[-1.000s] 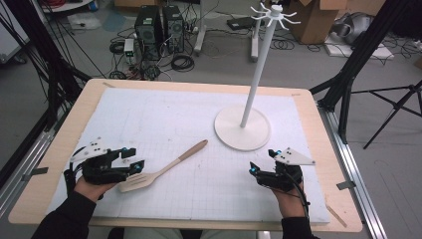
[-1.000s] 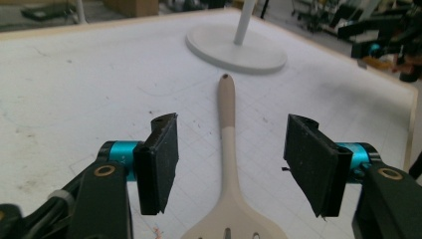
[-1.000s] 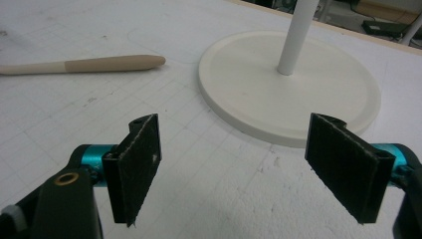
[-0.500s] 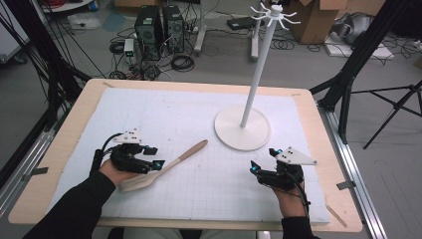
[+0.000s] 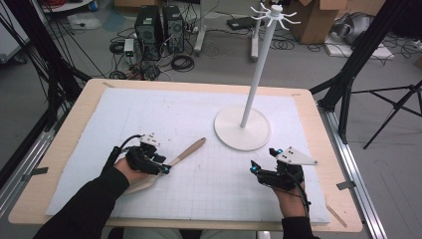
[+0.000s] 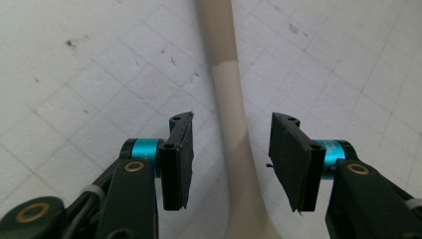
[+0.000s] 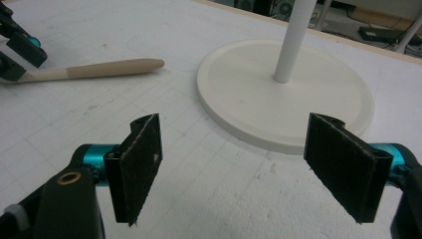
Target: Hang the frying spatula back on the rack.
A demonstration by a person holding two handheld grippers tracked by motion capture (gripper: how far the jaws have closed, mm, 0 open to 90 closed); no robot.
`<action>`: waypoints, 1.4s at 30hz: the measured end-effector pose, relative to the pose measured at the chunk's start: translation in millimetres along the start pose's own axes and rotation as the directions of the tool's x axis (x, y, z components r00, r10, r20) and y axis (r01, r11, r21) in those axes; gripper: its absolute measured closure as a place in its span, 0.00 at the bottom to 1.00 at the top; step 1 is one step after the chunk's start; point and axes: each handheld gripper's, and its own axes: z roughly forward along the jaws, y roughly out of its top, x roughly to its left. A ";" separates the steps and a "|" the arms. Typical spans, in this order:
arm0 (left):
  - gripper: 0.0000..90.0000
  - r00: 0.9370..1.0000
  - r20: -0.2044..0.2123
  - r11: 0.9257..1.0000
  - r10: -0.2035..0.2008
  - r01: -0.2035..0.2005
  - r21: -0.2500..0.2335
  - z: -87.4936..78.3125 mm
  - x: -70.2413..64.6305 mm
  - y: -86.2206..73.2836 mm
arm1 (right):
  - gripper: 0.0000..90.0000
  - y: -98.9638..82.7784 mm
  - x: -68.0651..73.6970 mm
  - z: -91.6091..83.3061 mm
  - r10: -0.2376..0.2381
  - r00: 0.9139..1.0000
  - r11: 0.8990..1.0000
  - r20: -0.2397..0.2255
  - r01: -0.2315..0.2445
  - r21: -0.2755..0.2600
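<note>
A light wooden spatula lies on the white gridded mat, handle pointing toward the middle, blade under my left hand. My left gripper is low over it. In the left gripper view its jaws straddle the spatula's neck; they have just been closing, with a gap still on each side of the wood. My right gripper rests open near the front right, its pads wide apart with nothing between them. Its view also catches the spatula handle and the left gripper.
A white hanger stand with a round base and a tall pole topped by hooks sits right of centre, just beyond my right gripper. The wooden table edge frames the mat. Cables and computer cases lie on the floor behind.
My left hand has moved right and down along the spatula, from its blade end to its neck, and its jaws have narrowed. The right hand has stayed still.
</note>
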 end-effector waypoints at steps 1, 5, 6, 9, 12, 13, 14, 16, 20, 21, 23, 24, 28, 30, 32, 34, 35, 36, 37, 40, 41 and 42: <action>0.59 1.000 -0.001 1.000 0.008 -0.008 0.010 1.3 -0.4 0.3 | 0.24 0.0 0.2 -0.1 0.002 1.000 1.000 -0.001 -0.002 0.002; 0.62 1.000 -0.016 1.000 0.020 -0.020 0.018 2.3 -4.5 1.1 | 0.24 -0.1 -0.4 0.0 -0.001 1.000 1.000 0.000 0.001 0.000; 0.63 1.000 -0.016 1.000 0.020 -0.020 0.018 2.3 -4.5 1.1 | 0.24 -0.1 -0.4 0.0 -0.001 1.000 1.000 0.000 0.001 0.000; 0.63 0.999 -0.002 0.999 0.041 -0.041 0.026 3.1 -8.7 1.7 | 0.24 -0.1 -0.4 0.0 -0.001 1.000 1.000 0.000 0.001 0.000; 0.62 0.999 -0.009 0.998 0.047 -0.047 0.029 3.6 -11.8 2.0 | 0.24 0.0 -0.2 -0.1 0.001 1.000 1.000 0.000 -0.001 -0.001; 0.62 0.999 -0.008 0.999 0.041 -0.040 0.026 3.7 -11.8 2.0 | 0.24 -0.1 -0.2 -0.1 -0.001 1.000 1.000 0.001 0.001 0.001; 0.64 0.999 -0.011 0.999 0.038 -0.037 0.026 3.5 -11.7 2.0 | 0.24 -0.1 -0.3 -0.1 -0.002 1.000 1.000 0.001 0.002 0.002; 0.66 0.999 -0.022 0.999 0.030 -0.030 0.024 3.2 -12.1 2.0 | 0.25 -0.1 -0.2 -0.3 0.002 1.000 1.000 0.000 -0.002 -0.001; 0.71 0.998 -0.039 0.999 0.042 -0.041 0.026 4.2 -14.1 1.6 | 0.25 -0.2 -0.2 -0.5 0.007 1.000 1.000 0.002 -0.007 0.005; 0.71 0.998 -0.039 0.999 0.042 -0.041 0.026 4.2 -14.1 1.6 | 0.25 -0.2 -0.2 -0.5 0.007 1.000 1.000 0.002 -0.007 0.005; 0.73 0.998 -0.053 0.999 0.042 -0.040 0.027 4.9 -16.4 1.9 | 0.25 -0.1 -0.5 -0.2 -0.001 1.000 1.000 -0.003 0.001 0.001; 0.73 0.997 -0.064 0.999 0.045 -0.043 0.027 5.1 -16.9 1.9 | 0.25 -0.1 -0.5 -0.2 -0.001 1.000 1.000 -0.003 0.001 0.001; 0.79 0.995 -0.084 0.999 0.044 -0.043 0.023 5.3 -17.6 1.3 | 0.25 -0.2 -0.5 -0.2 -0.003 1.000 1.000 -0.004 0.003 0.002; 0.80 0.994 -0.097 0.999 0.046 -0.044 0.023 5.5 -18.9 1.0 | 0.25 -0.2 -0.4 -0.1 -0.002 1.000 1.000 -0.003 0.002 0.003; 0.81 0.993 -0.111 0.999 0.039 -0.037 0.021 5.9 -20.2 0.6 | 0.25 0.0 -0.1 0.0 0.002 1.000 1.000 -0.003 -0.002 0.006; 0.83 0.993 -0.118 0.999 0.030 -0.028 0.016 6.3 -20.4 0.4 | 0.25 0.0 0.4 0.2 0.003 1.000 1.000 -0.004 -0.003 0.007; 0.83 0.992 -0.121 0.999 0.031 -0.029 0.016 6.2 -20.7 0.3 | 0.25 0.1 0.4 0.4 -0.001 1.000 1.000 -0.005 0.001 0.005; 0.83 0.991 -0.129 0.999 0.033 -0.031 0.017 6.2 -21.8 0.0 | 0.25 0.1 0.5 0.5 -0.003 1.000 1.000 -0.005 0.003 0.004; 0.83 0.990 -0.138 1.000 0.027 -0.026 0.010 6.8 -23.2 -0.3 | 0.25 0.2 0.8 0.5 -0.002 1.000 1.000 -0.006 0.002 0.005; 0.84 0.988 -0.153 1.000 0.025 -0.023 0.013 7.1 -25.1 0.1 | 0.25 0.5 1.5 1.2 -0.005 1.000 1.000 -0.008 0.005 0.006; 0.85 0.987 -0.155 1.000 0.028 -0.027 0.012 7.3 -25.3 0.0 | 0.25 0.7 2.2 1.3 -0.001 1.000 1.000 -0.008 0.001 0.007; 0.85 0.987 -0.157 1.000 0.024 -0.023 0.011 7.3 -25.6 -0.1 | 0.26 0.8 2.1 1.5 -0.008 1.000 1.000 -0.009 0.008 0.005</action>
